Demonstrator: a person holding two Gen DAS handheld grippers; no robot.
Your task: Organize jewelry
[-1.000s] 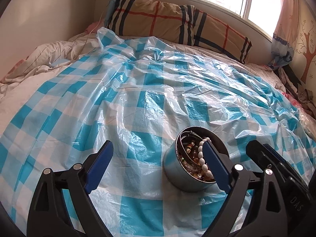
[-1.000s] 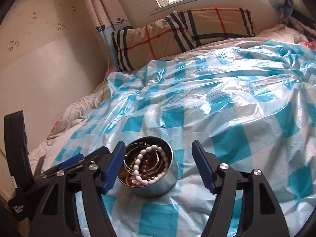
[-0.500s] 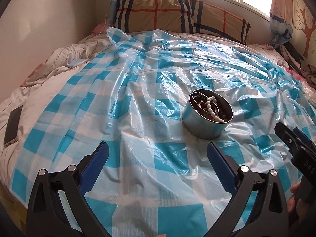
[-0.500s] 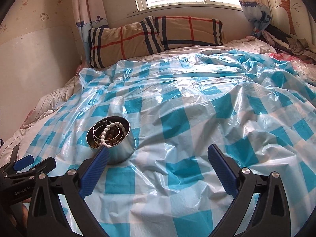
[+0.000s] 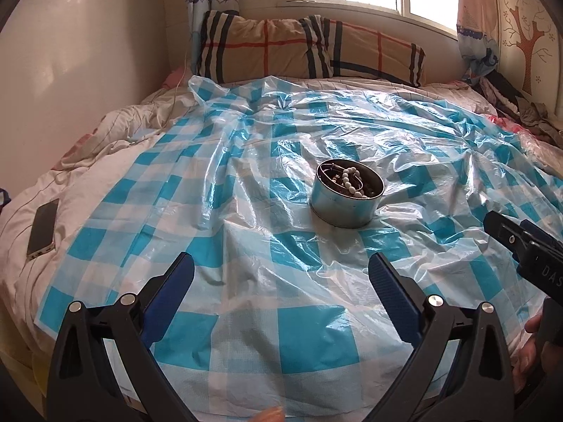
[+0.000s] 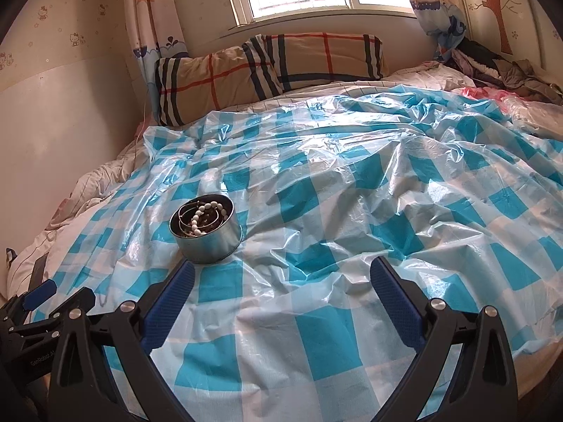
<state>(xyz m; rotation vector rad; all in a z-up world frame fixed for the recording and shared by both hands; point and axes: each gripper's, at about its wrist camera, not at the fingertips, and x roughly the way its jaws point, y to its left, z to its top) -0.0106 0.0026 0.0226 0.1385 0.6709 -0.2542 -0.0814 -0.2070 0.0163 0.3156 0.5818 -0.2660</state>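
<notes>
A round metal tin [image 5: 343, 207] stands on the blue-and-white checked plastic sheet [image 5: 246, 211] on the bed. It holds a white bead bracelet [image 5: 350, 183], thin wire hoops and darker beads. In the right wrist view the tin [image 6: 207, 237] sits left of centre with the bracelet [image 6: 206, 216] on top. My left gripper [image 5: 279, 277] is open and empty, well short of the tin. My right gripper [image 6: 279, 281] is open and empty, its left finger just in front of the tin. Each gripper shows at the edge of the other's view.
A phone [image 5: 43, 227] lies on the white quilt at the left edge of the bed. A plaid pillow [image 5: 309, 51] lies against the wall under the window. Clothes [image 6: 499, 66] are piled at the far right. The sheet is wrinkled.
Both grippers have pulled back and up from the tin, which now sits farther ahead. Both stayed open. The tin and jewelry have not moved.
</notes>
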